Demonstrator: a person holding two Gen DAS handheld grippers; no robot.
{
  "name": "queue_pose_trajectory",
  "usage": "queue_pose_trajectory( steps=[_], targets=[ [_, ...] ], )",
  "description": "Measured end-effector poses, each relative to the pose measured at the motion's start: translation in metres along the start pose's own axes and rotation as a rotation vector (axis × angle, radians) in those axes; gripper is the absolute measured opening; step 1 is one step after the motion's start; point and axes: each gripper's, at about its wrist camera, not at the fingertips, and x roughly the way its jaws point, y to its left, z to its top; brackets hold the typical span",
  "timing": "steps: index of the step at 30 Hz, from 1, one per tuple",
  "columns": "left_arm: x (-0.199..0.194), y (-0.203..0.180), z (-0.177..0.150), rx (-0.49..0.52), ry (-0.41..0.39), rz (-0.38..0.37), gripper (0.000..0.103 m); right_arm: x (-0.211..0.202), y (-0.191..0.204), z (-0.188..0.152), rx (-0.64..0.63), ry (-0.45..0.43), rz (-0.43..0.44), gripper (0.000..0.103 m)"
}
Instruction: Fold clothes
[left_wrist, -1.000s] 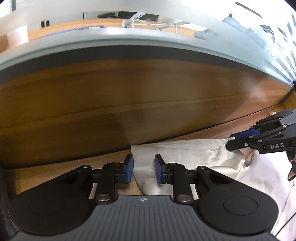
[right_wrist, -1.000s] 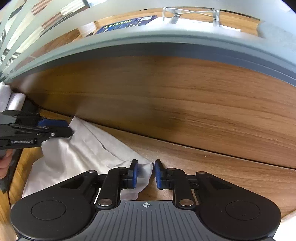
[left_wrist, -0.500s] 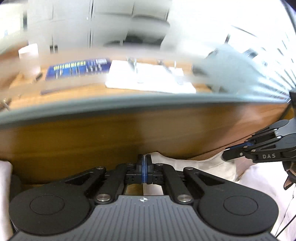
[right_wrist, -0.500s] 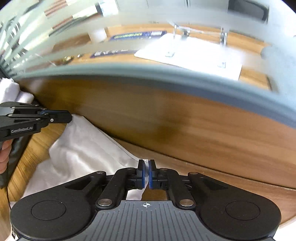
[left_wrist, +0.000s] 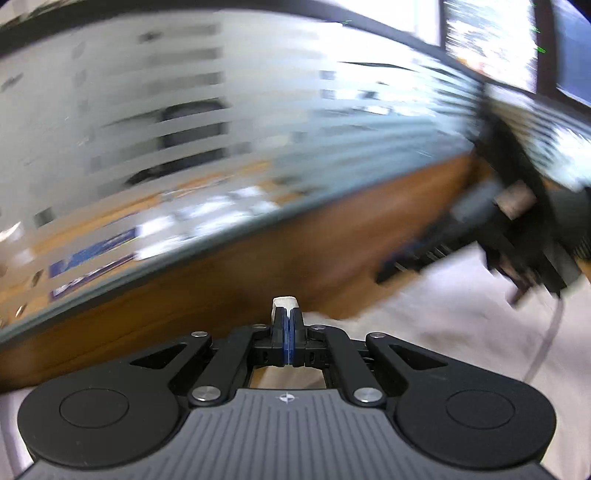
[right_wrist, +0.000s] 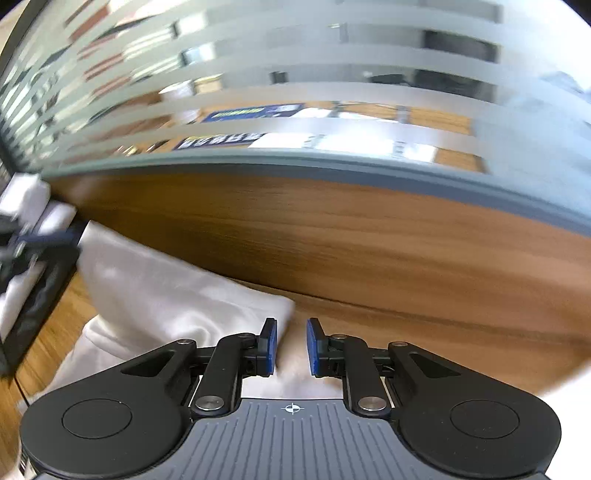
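ok, white garment (right_wrist: 159, 295) lies on the wooden table (right_wrist: 424, 332), bunched up against the wooden back panel (right_wrist: 332, 229). in the right wrist view it spreads from the left edge toward the middle, one corner ending just beside the right gripper (right_wrist: 291, 341). in the left wrist view the same cloth (left_wrist: 443, 325) fills the lower right.

left gripper (left_wrist: 286, 325): fingers pressed together, pinching a small fold of the white fabric; a nub of cloth pokes out above the blue pads (left_wrist: 286, 341). view is heavily motion-blurred and tilted.

right gripper: fingers spread a little, jaws have just been opening. the blue pads (right_wrist: 271, 343) stand apart with cloth visible under and between them, not pressing on it. garment corner sits beside the left pad.

each gripper shows in the other's view: right one as a dark blurred shape at upper right of the left wrist view (left_wrist: 480, 236), above the cloth; left one at the left edge of the right wrist view (right_wrist: 37, 240), blurred, at the garment's far upper corner.

outward: grey trim strip (right_wrist: 369, 166) tops the back panel, frosted striped glass partition (right_wrist: 332, 74) above it. through the glass, another wood surface with blue printed sheets (right_wrist: 236, 114) and white papers, too blurred to read. white folded cloth stack (right_wrist: 26, 195) at far left, beside the panel.
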Motion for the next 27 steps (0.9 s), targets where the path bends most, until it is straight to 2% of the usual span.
queue_pose_trajectory(
  steps=[3, 6, 9, 12, 14, 19, 22, 25, 27],
  targets=[
    [-0.009, -0.033, -0.013, 0.139, 0.017, -0.055, 0.0, -0.023, 0.0, -0.015, 0.067, -0.017, -0.017, 0.023],
    [-0.008, -0.064, -0.032, 0.279, 0.077, -0.132, 0.0, -0.036, 0.006, -0.033, 0.097, -0.004, -0.02, 0.025],
    [-0.002, -0.08, -0.058, 0.359, 0.143, -0.173, 0.0, -0.047, 0.013, -0.048, 0.106, 0.024, -0.018, 0.029],
    [0.003, -0.084, -0.077, 0.374, 0.189, -0.189, 0.001, -0.049, 0.02, -0.057, 0.118, 0.048, -0.027, 0.033],
    [0.002, -0.082, -0.081, 0.343, 0.199, -0.176, 0.001, -0.045, 0.023, -0.059, 0.143, 0.054, -0.023, 0.038],
    [-0.006, -0.068, -0.081, 0.234, 0.204, -0.123, 0.004, -0.032, 0.035, -0.049, 0.194, 0.042, 0.017, 0.039],
    [-0.009, -0.052, -0.073, 0.141, 0.19, -0.055, 0.016, -0.015, 0.041, -0.038, 0.242, 0.034, 0.036, 0.039],
    [-0.004, -0.034, -0.067, 0.09, 0.196, 0.014, 0.027, 0.005, 0.046, -0.025, 0.288, 0.039, 0.029, 0.041],
    [0.0, -0.022, -0.063, 0.056, 0.2, 0.06, 0.032, 0.017, 0.049, -0.018, 0.319, 0.047, 0.027, 0.049]
  ],
)
